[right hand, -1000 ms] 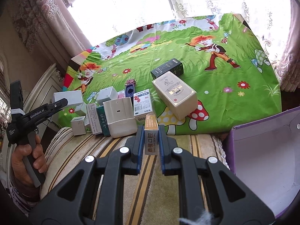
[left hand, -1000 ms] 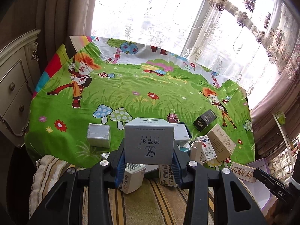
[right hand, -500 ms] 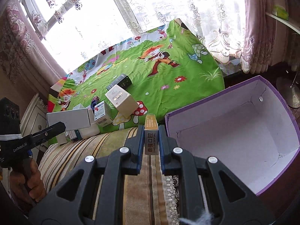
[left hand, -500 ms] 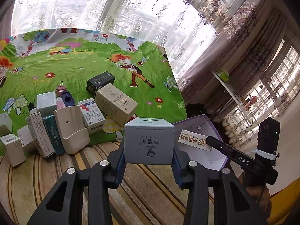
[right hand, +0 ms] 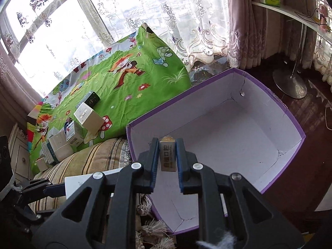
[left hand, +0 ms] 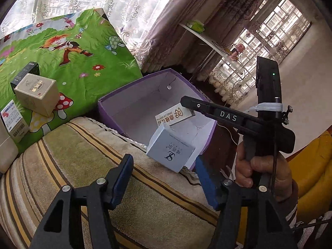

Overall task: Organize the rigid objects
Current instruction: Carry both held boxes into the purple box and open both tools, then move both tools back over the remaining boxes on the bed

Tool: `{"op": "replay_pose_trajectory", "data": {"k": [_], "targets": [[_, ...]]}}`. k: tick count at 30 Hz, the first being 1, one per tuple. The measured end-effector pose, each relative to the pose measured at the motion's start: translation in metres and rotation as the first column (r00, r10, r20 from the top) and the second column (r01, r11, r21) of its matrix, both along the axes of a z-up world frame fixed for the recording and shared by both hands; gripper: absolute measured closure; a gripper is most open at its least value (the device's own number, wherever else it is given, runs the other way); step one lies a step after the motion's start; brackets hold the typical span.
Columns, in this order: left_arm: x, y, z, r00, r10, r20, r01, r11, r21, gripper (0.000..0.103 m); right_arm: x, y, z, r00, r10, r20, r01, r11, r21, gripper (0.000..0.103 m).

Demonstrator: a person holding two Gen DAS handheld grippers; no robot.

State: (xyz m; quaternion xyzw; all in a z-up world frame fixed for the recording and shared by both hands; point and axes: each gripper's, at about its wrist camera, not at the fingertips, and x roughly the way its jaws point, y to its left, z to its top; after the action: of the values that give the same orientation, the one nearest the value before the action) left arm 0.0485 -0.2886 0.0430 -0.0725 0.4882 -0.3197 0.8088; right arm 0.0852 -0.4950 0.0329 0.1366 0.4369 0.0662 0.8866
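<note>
A purple box with a white inside stands open beside the striped cushion. My left gripper is open and its jaws are still opening. The pale blue carton hangs tilted between them over the box's near rim, clear of both pads. My right gripper is over the purple box with a slim orange-and-white carton upright between its pads. Its jaws are just starting to open, and the pads still touch the carton.
The green cartoon cloth to the left carries several more cartons, among them a beige one and a black one. A striped cushion lies under my left gripper. A lamp base stands on the dark floor behind the box.
Both grippers swung right, from over the cloth to over the purple box. The left jaws spread and let go of the pale blue carton, which is tipping. The right still carries the slim carton.
</note>
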Motion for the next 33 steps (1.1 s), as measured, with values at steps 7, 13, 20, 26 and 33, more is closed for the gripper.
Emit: {"op": "replay_pose_trajectory", "data": {"k": [7,13,20,26,33], "targets": [[0.001,0.01,0.001,0.999,0.035,0.008,-0.035,0.999,-0.002,0.033,-0.003,-0.004,0.003,1.0,-0.014,0.009,0.014,1.0,-0.023,0.041],[-0.01,0.016,0.013,0.994,0.045,0.104,-0.048,0.999,0.025,0.033,-0.005,0.014,0.009,0.999,0.03,0.034,-0.028,0.998,-0.062,0.037],[-0.02,0.042,0.027,0.974,0.092,0.205,-0.105,0.993,0.052,0.033,-0.01,0.036,0.016,0.991,0.098,0.089,-0.094,0.994,-0.049,0.022],[-0.02,0.083,0.028,0.962,0.196,0.191,-0.201,0.979,0.009,0.033,-0.014,0.056,0.018,0.982,0.164,0.096,-0.158,0.985,-0.073,0.018],[-0.026,0.145,0.024,0.925,0.342,0.165,-0.343,0.939,-0.023,0.033,-0.016,0.073,0.019,0.97,0.228,0.09,-0.215,0.968,-0.131,0.017]]}}
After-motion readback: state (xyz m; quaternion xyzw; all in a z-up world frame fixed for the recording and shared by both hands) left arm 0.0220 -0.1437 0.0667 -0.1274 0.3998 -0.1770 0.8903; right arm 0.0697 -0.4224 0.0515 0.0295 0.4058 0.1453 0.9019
